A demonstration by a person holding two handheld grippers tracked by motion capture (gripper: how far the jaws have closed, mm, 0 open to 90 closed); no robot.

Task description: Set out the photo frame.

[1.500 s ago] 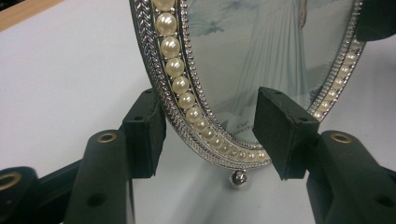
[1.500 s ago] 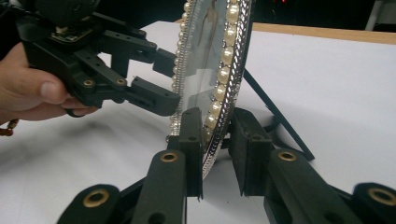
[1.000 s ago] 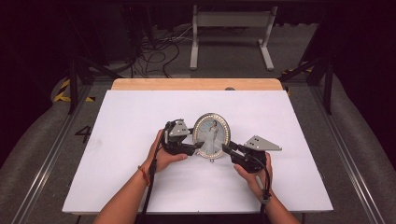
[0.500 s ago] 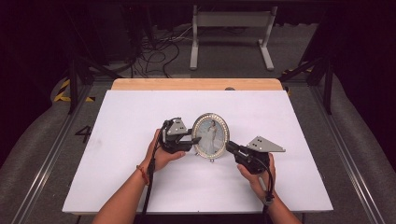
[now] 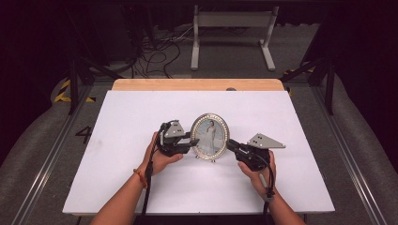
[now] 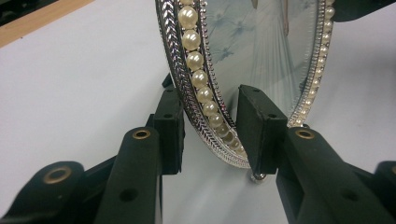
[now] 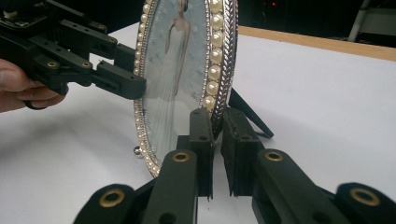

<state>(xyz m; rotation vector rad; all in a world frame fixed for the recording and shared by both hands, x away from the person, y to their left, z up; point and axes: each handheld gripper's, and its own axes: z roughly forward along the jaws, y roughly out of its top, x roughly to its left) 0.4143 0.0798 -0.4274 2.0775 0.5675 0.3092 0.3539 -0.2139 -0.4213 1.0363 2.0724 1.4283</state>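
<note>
Dim room, white table [image 5: 141,117], cabled floor [image 5: 155,56]

frame [image 6: 243,56] top cropped, stand [image 7: 247,114] partly hidden

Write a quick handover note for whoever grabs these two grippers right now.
Left gripper: jaws have just been closing on the left rim of the picture frame, one pad in front, one behind; a gap remains.
Right gripper: shut on the frame's right rim.
The frame stands upright on the white table, its rear stand out.
Done: right side gripped.
Left: finish the left grip; likely lift or move it next.
</note>
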